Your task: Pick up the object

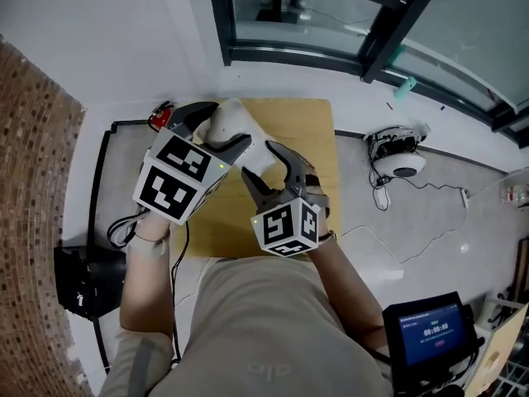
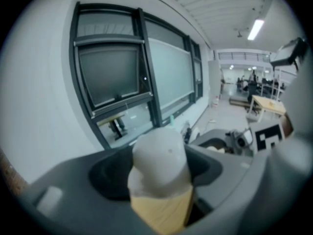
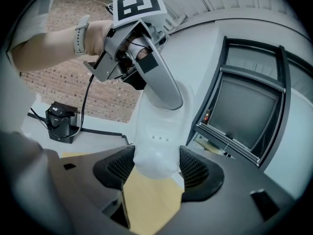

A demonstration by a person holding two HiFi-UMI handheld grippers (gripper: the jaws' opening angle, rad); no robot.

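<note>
A smooth white plastic object (image 1: 237,135) with a rounded end is held over the light wooden table (image 1: 307,139) by both grippers. My left gripper (image 1: 219,131) is shut on its far part; in the left gripper view the white object (image 2: 161,155) fills the gap between the jaws of the left gripper (image 2: 161,169). My right gripper (image 1: 260,164) is shut on the near end. The right gripper view shows the white object (image 3: 155,138) pinched between the ribbed pads of the right gripper (image 3: 156,169), with the left gripper's finger (image 3: 164,87) pressed on it higher up.
A brick wall (image 1: 33,180) runs along the left, and a black box (image 1: 83,284) with cables sits on the floor below it. A white round device (image 1: 401,162) with wires lies to the right of the table. A dark window frame (image 1: 331,23) stands beyond it. A tablet screen (image 1: 430,329) is at bottom right.
</note>
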